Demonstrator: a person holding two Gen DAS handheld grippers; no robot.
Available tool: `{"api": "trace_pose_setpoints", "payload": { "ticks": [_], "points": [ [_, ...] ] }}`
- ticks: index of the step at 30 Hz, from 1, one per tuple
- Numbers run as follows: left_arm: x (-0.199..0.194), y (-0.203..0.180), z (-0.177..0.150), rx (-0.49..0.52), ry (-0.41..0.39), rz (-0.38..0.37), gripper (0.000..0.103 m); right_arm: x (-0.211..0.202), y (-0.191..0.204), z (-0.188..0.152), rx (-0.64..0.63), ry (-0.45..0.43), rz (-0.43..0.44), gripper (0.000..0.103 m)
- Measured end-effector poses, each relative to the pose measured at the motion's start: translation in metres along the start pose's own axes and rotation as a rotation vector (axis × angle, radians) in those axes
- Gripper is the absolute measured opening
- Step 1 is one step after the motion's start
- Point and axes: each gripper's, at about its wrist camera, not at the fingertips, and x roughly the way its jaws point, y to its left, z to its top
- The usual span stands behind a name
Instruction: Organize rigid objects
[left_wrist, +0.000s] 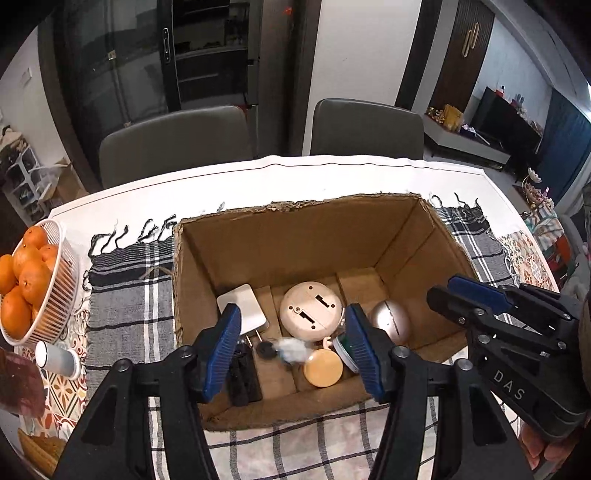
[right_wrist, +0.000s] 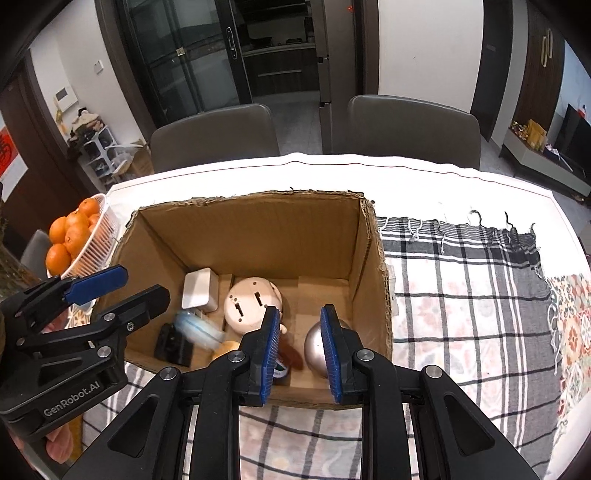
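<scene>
An open cardboard box (left_wrist: 295, 236) (right_wrist: 258, 229) stands on the checked cloth. Inside lie a white charger (left_wrist: 242, 304) (right_wrist: 197, 290), a round cream device (left_wrist: 310, 310) (right_wrist: 251, 306), a silver dome (left_wrist: 389, 317) (right_wrist: 314, 345), a black block (left_wrist: 243, 376) (right_wrist: 173, 345), a yellow disc (left_wrist: 323, 367) and a blurred white-blue item (left_wrist: 293, 349) (right_wrist: 197, 328) in mid-fall. My left gripper (left_wrist: 291, 347) (right_wrist: 118, 286) is open and empty over the box's near left. My right gripper (right_wrist: 299, 347) (left_wrist: 458, 291) is open and empty over the near right.
A white basket of oranges (left_wrist: 26, 280) (right_wrist: 77, 232) sits at the table's left. A small white cup (left_wrist: 57, 358) lies beside it. Two grey chairs (left_wrist: 173, 144) (right_wrist: 410, 125) stand behind the table. Checked cloth (right_wrist: 461, 295) lies right of the box.
</scene>
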Motion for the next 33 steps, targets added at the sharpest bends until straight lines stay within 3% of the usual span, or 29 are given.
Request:
{"api": "trace_pose_setpoints", "payload": {
  "ticks": [13,15,17,27,33],
  "points": [
    [-0.070,-0.005,-0.026,-0.027,-0.161,0.107,0.072,-0.059,0.005,-0.020,0.024,-0.116,-0.029,0.028],
    [-0.086,-0.006,-0.034,-0.034,-0.198,0.142,0.077,-0.075,0.009,-0.026,0.018,-0.153,-0.040,0.036],
    [-0.100,-0.006,-0.041,-0.041,-0.236,0.167,0.078,-0.089,0.012,-0.033,0.022,-0.190,-0.061,0.055],
    [-0.158,-0.007,-0.097,-0.059,-0.413,0.311,0.103,-0.139,0.026,-0.083,0.070,-0.312,-0.112,0.068],
    [-0.170,-0.010,-0.128,-0.059,-0.428,0.310,0.103,-0.158,0.033,-0.116,0.071,-0.362,-0.131,0.079]
  ]
}}
